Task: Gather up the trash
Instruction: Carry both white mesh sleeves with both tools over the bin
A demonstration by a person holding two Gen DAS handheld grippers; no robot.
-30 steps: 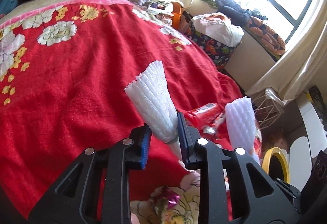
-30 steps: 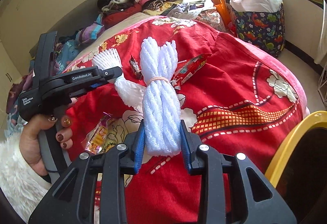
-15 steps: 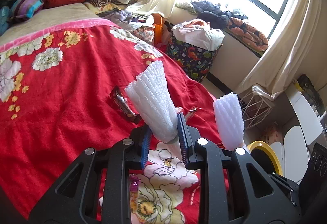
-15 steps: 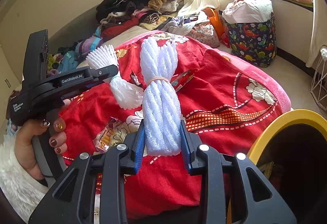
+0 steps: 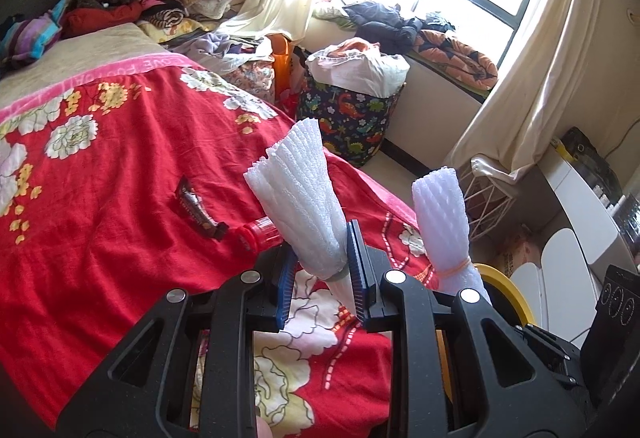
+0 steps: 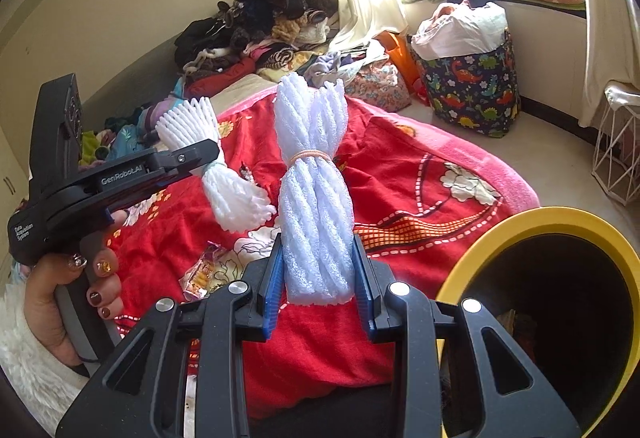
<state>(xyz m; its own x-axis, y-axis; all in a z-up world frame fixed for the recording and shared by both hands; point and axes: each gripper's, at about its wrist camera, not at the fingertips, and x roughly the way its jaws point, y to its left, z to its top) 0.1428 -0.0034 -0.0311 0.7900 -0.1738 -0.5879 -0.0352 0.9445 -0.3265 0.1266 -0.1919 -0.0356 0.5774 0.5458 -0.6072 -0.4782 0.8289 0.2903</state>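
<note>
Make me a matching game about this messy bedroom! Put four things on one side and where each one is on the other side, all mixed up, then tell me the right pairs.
Things:
1. White foam net bundle tied with a rubber band
2. White foam net bundle with fanned ends
3. Shiny orange snack wrapper
4. Dinosaur-print fabric basket

Places:
A. lying on the red flowered blanket
B. on the floor under the window
C. gripped in the right claw
D. gripped in the left claw

Pairs: 1-C, 2-D, 3-A, 4-B
</note>
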